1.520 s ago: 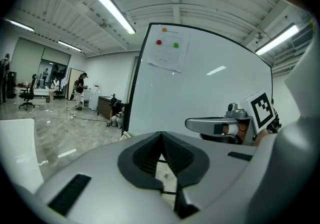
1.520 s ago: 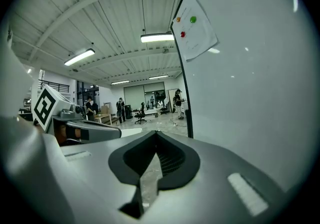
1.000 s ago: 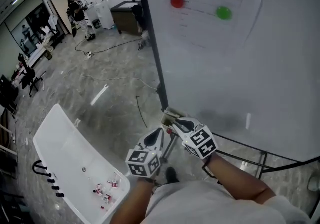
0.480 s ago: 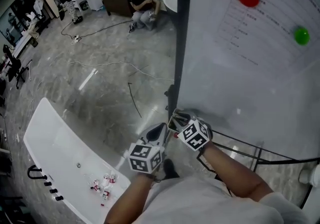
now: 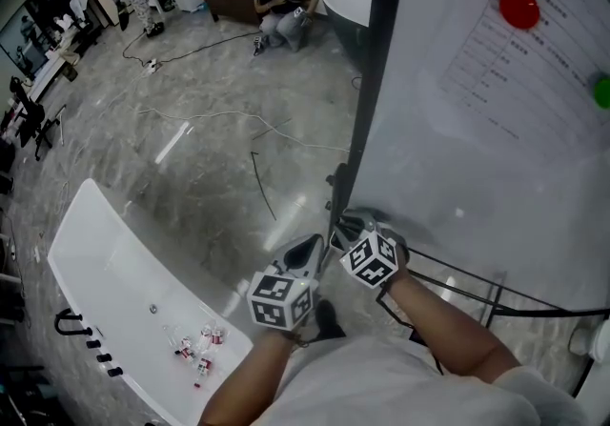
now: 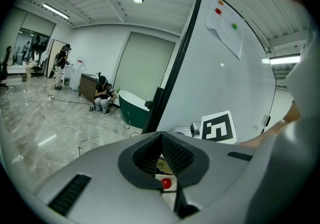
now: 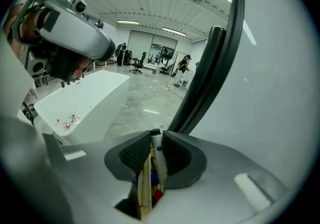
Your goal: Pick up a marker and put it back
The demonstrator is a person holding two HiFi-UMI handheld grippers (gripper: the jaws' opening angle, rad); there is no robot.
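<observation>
The right gripper (image 7: 157, 143) is clamped on a white marker (image 7: 158, 160) with a black cap, its lower end among others in the tan marker box (image 7: 144, 188) at the whiteboard's (image 5: 457, 157) seven-o'clock corner; the left gripper (image 6: 163, 154) hangs just beside it at nine o'clock, jaws narrowly apart on nothing, a red cap (image 6: 166, 183) showing beyond them; lifting or reseating, the move probably wants a slow, straight line along the marker's axis, clear of its neighbours.

Perhaps a lab: whiteboard (image 5: 477, 186), bathtub (image 5: 95, 224), marble floor (image 5: 191, 176)
</observation>
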